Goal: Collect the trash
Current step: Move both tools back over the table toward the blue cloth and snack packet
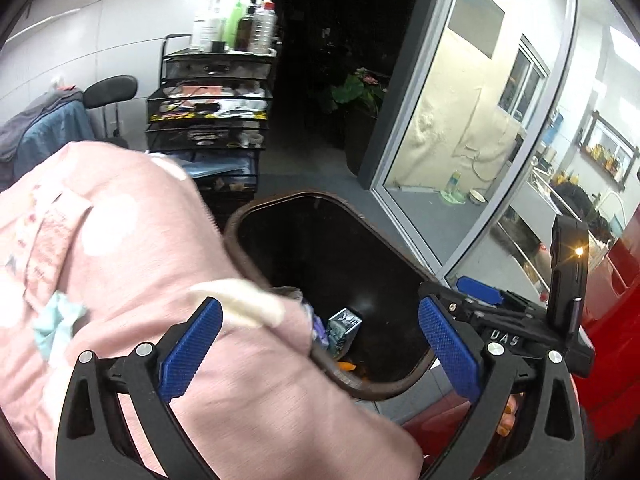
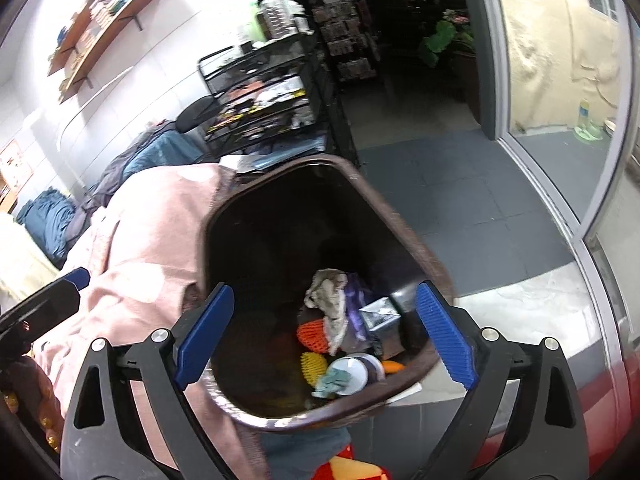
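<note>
Both grippers, left (image 1: 320,344) and right (image 2: 326,334), hover over the brown bin (image 2: 420,248) holding trash (image 2: 340,336), fingers spread wide, gripping nothing.

Left gripper (image 1: 320,344) jaws wide apart, empty; right gripper (image 2: 326,332) likewise, apparently angled downward.

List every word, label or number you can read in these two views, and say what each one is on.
"DAS": raised letters on the black body of the right gripper, seen in the left wrist view.
Bottles on the black cart: labels too small to read.
Silver packet in the trash bin: print blurred, unreadable.
Nothing else legible.
</note>
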`<act>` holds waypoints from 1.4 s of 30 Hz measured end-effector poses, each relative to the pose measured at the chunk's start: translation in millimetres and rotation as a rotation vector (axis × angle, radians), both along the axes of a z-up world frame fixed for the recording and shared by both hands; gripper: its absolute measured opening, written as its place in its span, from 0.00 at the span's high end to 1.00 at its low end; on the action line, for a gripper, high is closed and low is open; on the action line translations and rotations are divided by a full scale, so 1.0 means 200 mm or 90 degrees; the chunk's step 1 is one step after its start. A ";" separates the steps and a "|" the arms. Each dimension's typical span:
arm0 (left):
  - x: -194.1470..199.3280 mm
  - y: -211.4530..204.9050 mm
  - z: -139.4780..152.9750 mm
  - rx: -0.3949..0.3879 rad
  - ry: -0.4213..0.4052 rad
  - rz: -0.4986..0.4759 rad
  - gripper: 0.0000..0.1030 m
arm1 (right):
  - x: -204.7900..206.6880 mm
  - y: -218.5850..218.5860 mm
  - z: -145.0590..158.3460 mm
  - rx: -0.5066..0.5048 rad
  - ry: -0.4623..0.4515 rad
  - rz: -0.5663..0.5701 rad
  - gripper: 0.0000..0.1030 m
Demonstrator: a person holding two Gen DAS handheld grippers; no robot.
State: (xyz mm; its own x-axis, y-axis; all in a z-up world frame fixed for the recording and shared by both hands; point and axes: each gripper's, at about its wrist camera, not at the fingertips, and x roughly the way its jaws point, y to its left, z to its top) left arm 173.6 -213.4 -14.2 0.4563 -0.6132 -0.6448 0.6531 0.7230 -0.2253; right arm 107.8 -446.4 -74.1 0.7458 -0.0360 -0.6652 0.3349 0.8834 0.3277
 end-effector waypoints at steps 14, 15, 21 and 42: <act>0.05 0.59 -0.05 0.031 -0.007 0.145 0.05 | 0.19 0.48 0.14 -0.013 -0.018 0.167 0.09; 0.06 0.65 -0.06 0.033 -0.006 0.161 0.05 | 0.21 0.52 0.15 -0.016 -0.017 0.181 0.09; 0.14 0.95 -0.08 0.045 -0.006 0.249 0.05 | 0.34 0.78 0.20 -0.013 -0.007 0.282 0.09; 0.52 1.51 -0.18 0.083 0.039 0.397 0.05 | 0.99 1.38 0.14 0.086 0.109 0.442 0.13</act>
State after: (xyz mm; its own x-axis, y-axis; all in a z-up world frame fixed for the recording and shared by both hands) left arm 277.0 88.2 -50.9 0.6625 -0.1587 -0.7320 0.0893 0.9871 -0.1332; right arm 305.4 -171.0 -45.5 0.4526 0.4981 -0.7396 -0.2320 0.8667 0.4417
